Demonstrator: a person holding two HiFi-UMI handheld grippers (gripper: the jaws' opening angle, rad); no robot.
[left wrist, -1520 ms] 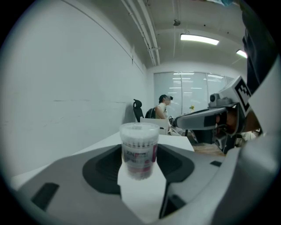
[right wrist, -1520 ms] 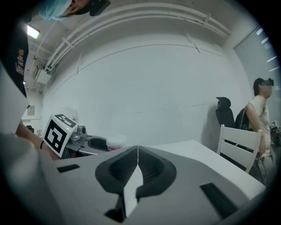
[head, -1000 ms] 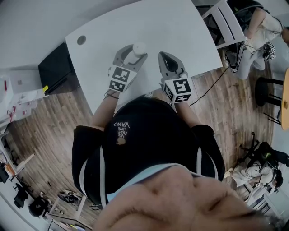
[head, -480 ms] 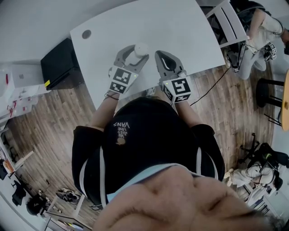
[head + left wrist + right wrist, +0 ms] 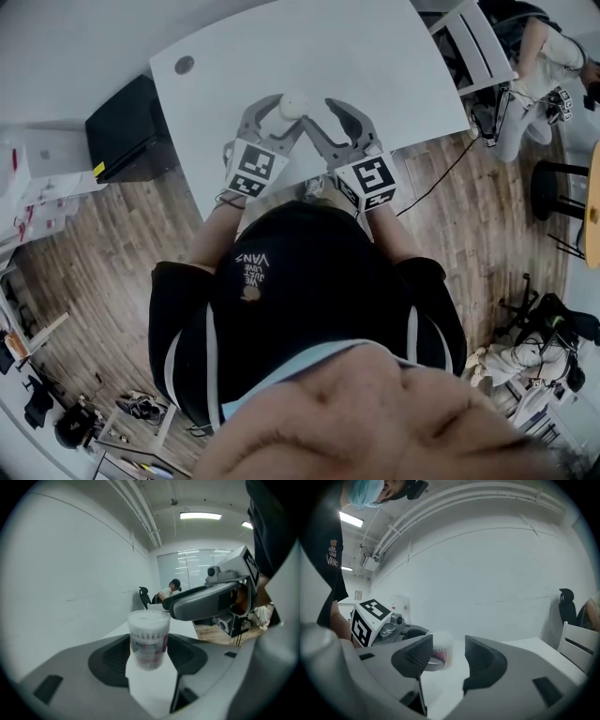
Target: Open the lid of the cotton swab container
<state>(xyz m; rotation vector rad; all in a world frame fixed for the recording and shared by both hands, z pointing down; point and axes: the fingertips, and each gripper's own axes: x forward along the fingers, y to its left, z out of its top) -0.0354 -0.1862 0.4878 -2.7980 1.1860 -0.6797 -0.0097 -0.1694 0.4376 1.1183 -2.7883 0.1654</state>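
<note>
The cotton swab container (image 5: 293, 101) is a small clear tub with a white lid and pink print, and it is over the white table (image 5: 375, 56). My left gripper (image 5: 286, 110) is shut on its body; in the left gripper view the tub (image 5: 149, 639) stands upright between the dark pads. My right gripper (image 5: 319, 112) is close on the tub's right, and its jaws have just been opening, with nothing between them. In the right gripper view the tub (image 5: 440, 651) shows just beyond the left fingertip. One right jaw (image 5: 206, 603) reaches over near the lid.
A black box (image 5: 122, 131) stands on the floor left of the table. A round cable hole (image 5: 185, 65) marks the table's far left corner. A white chair (image 5: 473, 47) and a seated person (image 5: 539, 56) are at the right, with a dark stool (image 5: 562, 187) nearby.
The right gripper's jaws were shut and now stand apart. It has shifted left, closer to the container. The left gripper still holds the container.
</note>
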